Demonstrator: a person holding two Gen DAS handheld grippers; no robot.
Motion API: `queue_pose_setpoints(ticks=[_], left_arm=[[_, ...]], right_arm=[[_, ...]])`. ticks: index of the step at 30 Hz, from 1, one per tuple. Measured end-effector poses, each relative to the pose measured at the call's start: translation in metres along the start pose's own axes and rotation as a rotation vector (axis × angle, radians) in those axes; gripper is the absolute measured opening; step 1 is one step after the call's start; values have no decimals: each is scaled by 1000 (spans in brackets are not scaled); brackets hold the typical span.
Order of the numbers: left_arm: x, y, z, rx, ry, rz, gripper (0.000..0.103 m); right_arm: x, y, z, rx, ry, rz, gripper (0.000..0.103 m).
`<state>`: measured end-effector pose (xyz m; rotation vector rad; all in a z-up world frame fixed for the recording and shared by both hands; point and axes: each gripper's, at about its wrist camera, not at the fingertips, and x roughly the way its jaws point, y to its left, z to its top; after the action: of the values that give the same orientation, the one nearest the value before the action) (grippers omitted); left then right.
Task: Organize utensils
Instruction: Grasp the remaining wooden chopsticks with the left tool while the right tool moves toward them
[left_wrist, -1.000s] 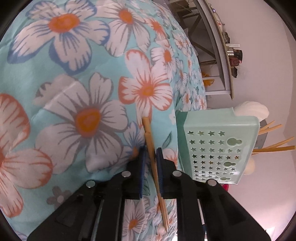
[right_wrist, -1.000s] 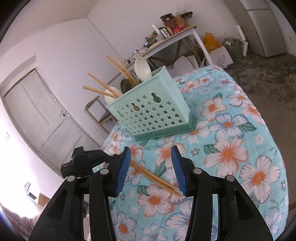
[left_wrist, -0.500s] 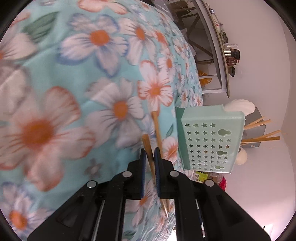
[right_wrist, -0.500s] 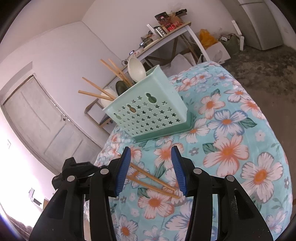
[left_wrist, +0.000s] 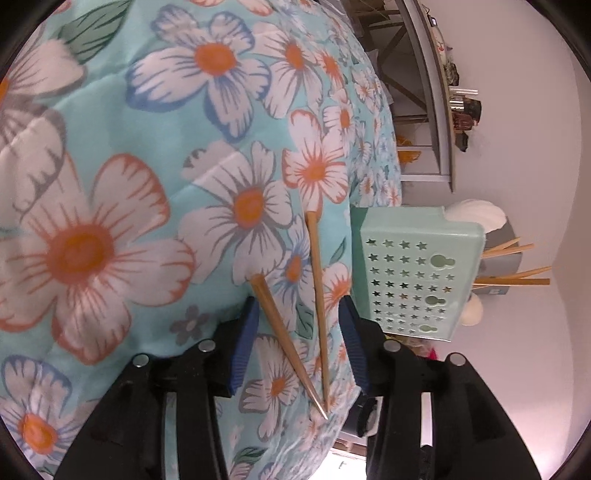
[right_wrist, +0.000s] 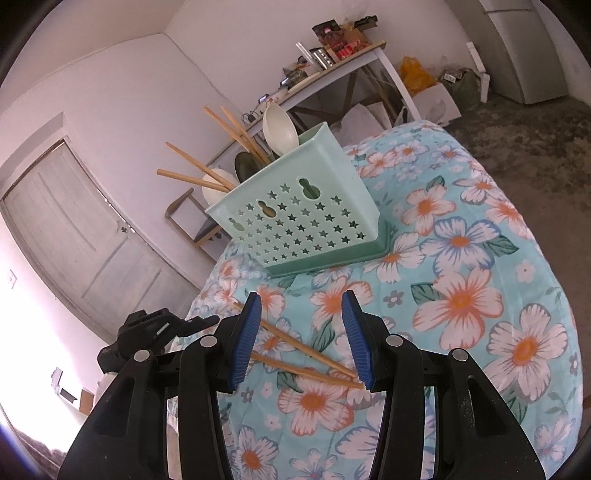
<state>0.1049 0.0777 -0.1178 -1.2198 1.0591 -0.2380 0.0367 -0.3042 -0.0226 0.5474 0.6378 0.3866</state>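
We found the left hand-held gripper (left_wrist: 297, 345) with jaws just opened to a middling gap, two chopsticks (left_wrist: 317, 291) lying loose between them on the floral bedspread (left_wrist: 110, 177), lower centre of the left wrist view. Their long axes ran up the frame, thin tips converging near the gripper. To the right stood the green utensil basket (left_wrist: 406, 280). The right hand-held gripper (right_wrist: 301, 341) hung part-open, empty. We judged the chopsticks light, stiff, smooth; best pinched mid-shaft.

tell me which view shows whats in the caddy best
The right wrist view: the caddy faces it with chopsticks and spoons rising above its rim. The left wrist view shows the caddy side-on, contents mostly hidden behind it.
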Motion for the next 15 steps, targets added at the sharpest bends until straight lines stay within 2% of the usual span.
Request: queue_pose_setpoints(ticks=[4, 11, 15], left_arm=[[4, -7, -4, 41, -28, 43, 39], [7, -1, -6, 78, -59, 89, 13], [6, -1, -6, 115, -66, 86, 13]], right_arm=[[0, -1, 1, 2, -3, 7, 45], [7, 4, 0, -16, 15, 20, 45], [4, 7, 1, -34, 9, 17, 45]])
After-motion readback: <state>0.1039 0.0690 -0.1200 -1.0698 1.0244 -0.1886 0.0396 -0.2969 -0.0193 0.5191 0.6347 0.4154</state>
